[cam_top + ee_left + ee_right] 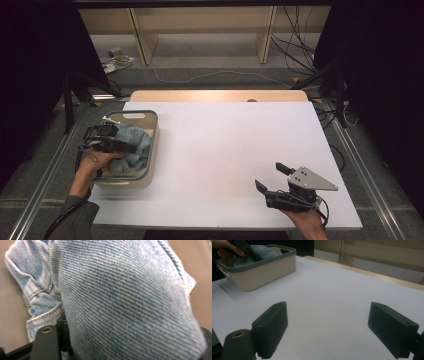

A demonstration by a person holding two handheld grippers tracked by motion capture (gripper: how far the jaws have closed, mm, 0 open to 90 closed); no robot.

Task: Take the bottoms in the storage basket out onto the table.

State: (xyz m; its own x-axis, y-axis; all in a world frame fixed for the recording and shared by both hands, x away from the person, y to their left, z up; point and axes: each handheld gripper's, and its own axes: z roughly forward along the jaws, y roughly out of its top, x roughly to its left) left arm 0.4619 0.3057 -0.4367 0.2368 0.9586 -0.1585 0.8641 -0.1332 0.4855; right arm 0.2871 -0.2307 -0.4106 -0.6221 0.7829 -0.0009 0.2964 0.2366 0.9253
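At left of the high view, the left hand-held gripper [131, 148] is clamped on the denim garment [134, 145] lying in the basket [153, 131], lift-out pending; lower right, the right hand-held gripper [272, 176] hovers spread over the surface [220, 145].

High cam overhead; right cam low, both see basket [150, 131].

- I see faded blue denim [130, 302]: coarse twill weave, stitched seams.
- Its basket [150, 172], at nine o'clock, looks like smooth cream plastic, grey rim.
- The table [225, 150] is matt white; my gripper jaws look like matt black plastic.
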